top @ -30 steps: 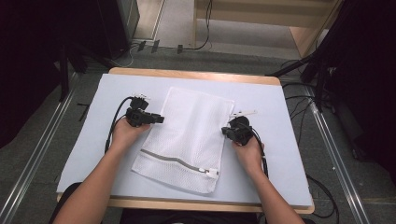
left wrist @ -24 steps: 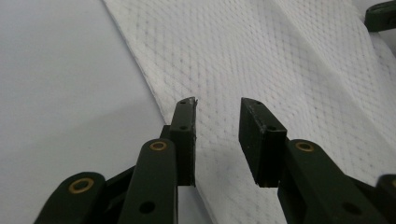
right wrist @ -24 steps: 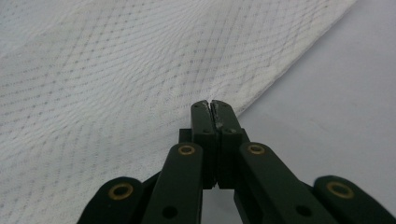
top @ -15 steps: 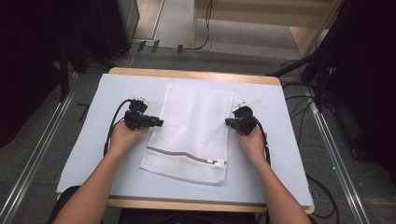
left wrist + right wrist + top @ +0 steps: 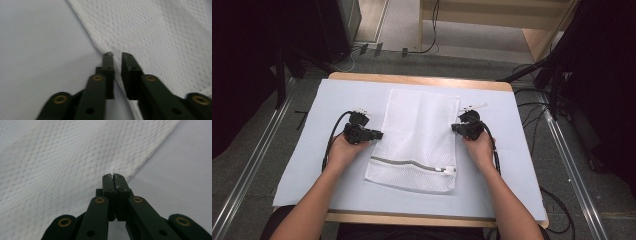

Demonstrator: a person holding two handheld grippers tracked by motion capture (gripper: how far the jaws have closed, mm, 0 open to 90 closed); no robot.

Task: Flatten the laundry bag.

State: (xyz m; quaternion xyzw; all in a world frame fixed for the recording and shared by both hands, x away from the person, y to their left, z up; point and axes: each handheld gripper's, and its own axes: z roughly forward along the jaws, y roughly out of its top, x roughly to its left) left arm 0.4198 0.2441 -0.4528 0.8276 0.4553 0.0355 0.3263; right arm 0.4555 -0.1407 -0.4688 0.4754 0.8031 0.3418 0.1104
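The room is dim, with a grey floor, cables and dark equipment around a wood-edged worktop [image 5: 422, 80] under a pale blue mat [image 5: 312, 165]. A white mesh laundry bag [image 5: 419, 135] lies flat at its middle, zipper [image 5: 412, 165] at the near end. The left hand-held gripper [image 5: 115, 55] has just been closing on the bag's left edge, a narrow gap left between its jaws; the right hand-held gripper [image 5: 113, 177] is clamped tight on the right edge. If the left pinch is shallow, the thin mesh could slip free and the bag would skew or bunch.
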